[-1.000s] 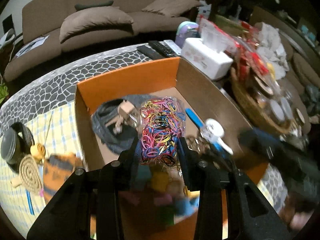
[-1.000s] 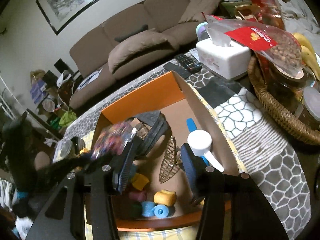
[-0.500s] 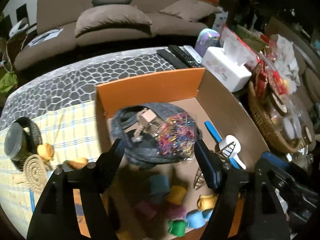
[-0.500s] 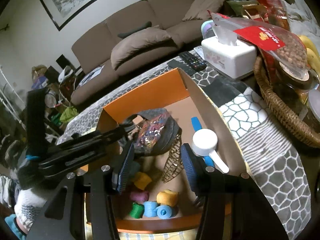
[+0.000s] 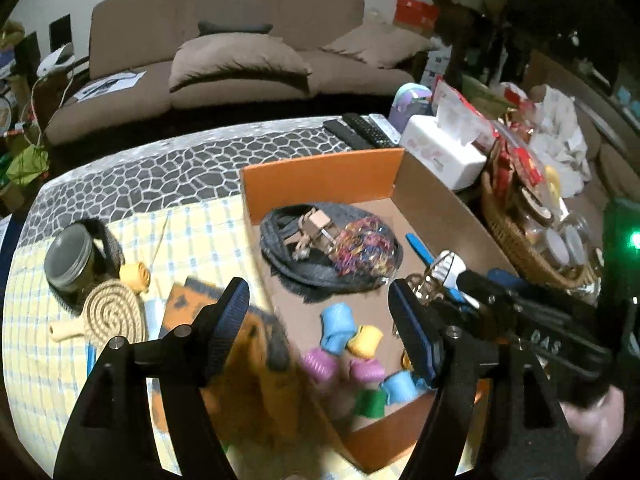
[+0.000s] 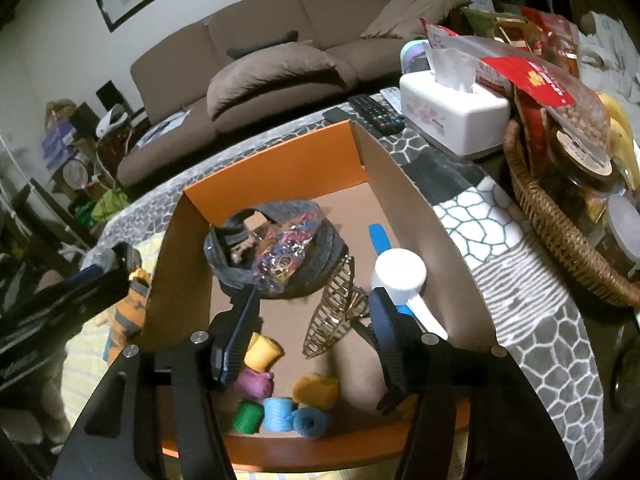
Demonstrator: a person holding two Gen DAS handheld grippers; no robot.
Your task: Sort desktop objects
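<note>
An orange cardboard box [image 5: 320,176] [image 6: 280,168] holds a grey cloth [image 5: 304,272], a wooden figure [image 5: 316,228], several coloured yarn spools [image 5: 336,324] and a white scoop [image 6: 400,272]. A clear bag of coloured rubber bands [image 5: 364,244] [image 6: 284,252] lies on the cloth. My left gripper [image 5: 318,296] hovers open over the box's near left wall, nothing between its fingers. My right gripper [image 6: 314,300] is inside the box with its jaws opening. A gold hair claw [image 6: 332,316] stands between them, close to the right finger, not squeezed.
On the checked cloth left of the box are a lidded jar [image 5: 68,256], a woven spiral paddle [image 5: 114,312], a yellow spool [image 5: 136,274] and an orange-and-black item [image 5: 188,300]. A tissue box [image 5: 440,152], remotes [image 5: 360,130] and a wicker basket [image 6: 560,248] crowd the right side.
My left gripper opened and let the rubber-band bag drop onto the grey cloth, then drew back and to the left. My right gripper's jaws widened around the gold claw.
</note>
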